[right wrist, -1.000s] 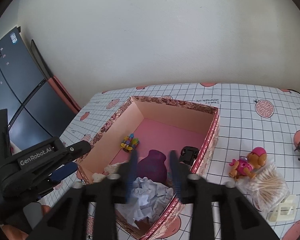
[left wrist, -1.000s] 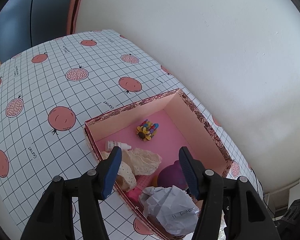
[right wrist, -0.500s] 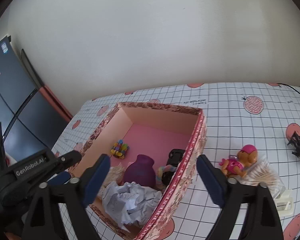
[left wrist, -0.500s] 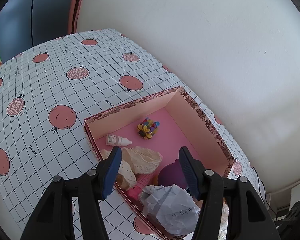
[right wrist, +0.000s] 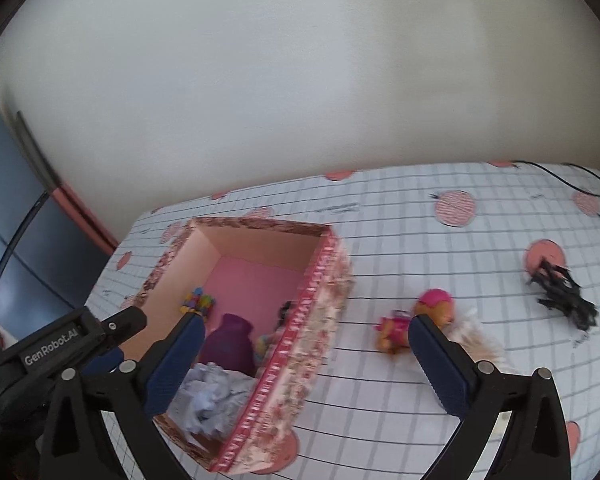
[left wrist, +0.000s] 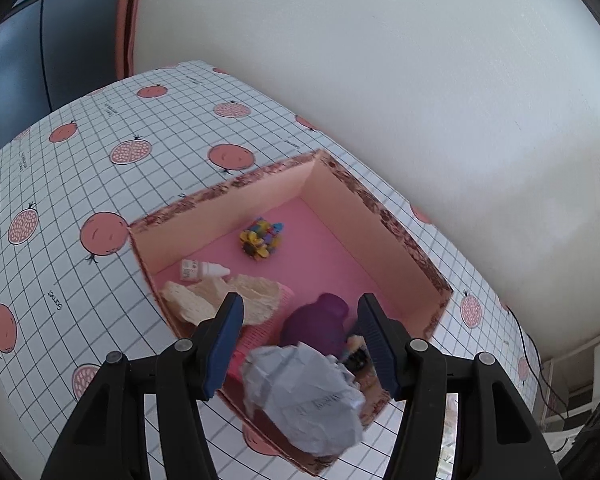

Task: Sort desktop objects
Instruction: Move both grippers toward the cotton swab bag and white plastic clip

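Observation:
A floral-edged box [left wrist: 404,240] [right wrist: 320,308] with a pink floor holds a purple vase [left wrist: 320,326] [right wrist: 230,342], crumpled paper [left wrist: 304,396] [right wrist: 212,394], a colourful clip cluster [left wrist: 262,236] [right wrist: 198,300], a small dropper bottle [left wrist: 202,269], lace cloth [left wrist: 228,300] and a black item [left wrist: 356,356]. My left gripper [left wrist: 300,344] is open and empty above the box's near end. My right gripper [right wrist: 304,364] is wide open and empty over the box's right wall. A pink toy pup [right wrist: 416,322] lies on the table to the right.
The table has a grid cloth with pomegranate prints [right wrist: 440,240]. A container of cotton swabs [right wrist: 474,342] sits by the toy. A black spiky clip [right wrist: 562,294] lies at the far right. A cable [right wrist: 568,180] runs along the far edge. A white wall stands behind.
My right gripper opened wide and swung right, away from the box interior toward the toy side. My left gripper stayed open and shifted slightly over the box.

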The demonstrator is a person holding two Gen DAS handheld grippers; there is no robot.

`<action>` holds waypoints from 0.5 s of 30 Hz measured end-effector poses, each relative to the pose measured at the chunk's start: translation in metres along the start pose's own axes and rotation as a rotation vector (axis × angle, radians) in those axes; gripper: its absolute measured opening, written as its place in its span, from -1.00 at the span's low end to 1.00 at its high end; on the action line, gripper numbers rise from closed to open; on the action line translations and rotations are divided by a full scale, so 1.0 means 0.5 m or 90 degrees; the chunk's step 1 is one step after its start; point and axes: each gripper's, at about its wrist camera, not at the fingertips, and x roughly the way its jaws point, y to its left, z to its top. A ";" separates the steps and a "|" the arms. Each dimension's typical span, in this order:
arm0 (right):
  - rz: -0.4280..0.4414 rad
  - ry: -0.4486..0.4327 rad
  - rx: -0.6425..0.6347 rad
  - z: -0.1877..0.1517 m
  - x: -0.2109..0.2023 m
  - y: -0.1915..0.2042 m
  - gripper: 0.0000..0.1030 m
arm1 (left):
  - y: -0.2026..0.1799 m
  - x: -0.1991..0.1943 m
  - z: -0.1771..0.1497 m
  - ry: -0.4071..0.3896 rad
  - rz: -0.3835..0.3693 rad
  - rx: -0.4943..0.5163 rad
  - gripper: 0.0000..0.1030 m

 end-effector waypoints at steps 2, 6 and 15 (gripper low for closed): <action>-0.005 -0.003 0.020 0.002 -0.013 -0.029 1.00 | -0.019 0.000 -0.008 0.004 -0.004 0.014 0.18; -0.025 -0.013 0.044 0.012 -0.043 -0.082 1.00 | -0.056 0.001 -0.025 0.011 -0.011 0.039 0.18; -0.028 -0.016 0.117 0.017 -0.078 -0.186 1.00 | -0.159 0.001 -0.080 0.024 -0.038 0.113 0.49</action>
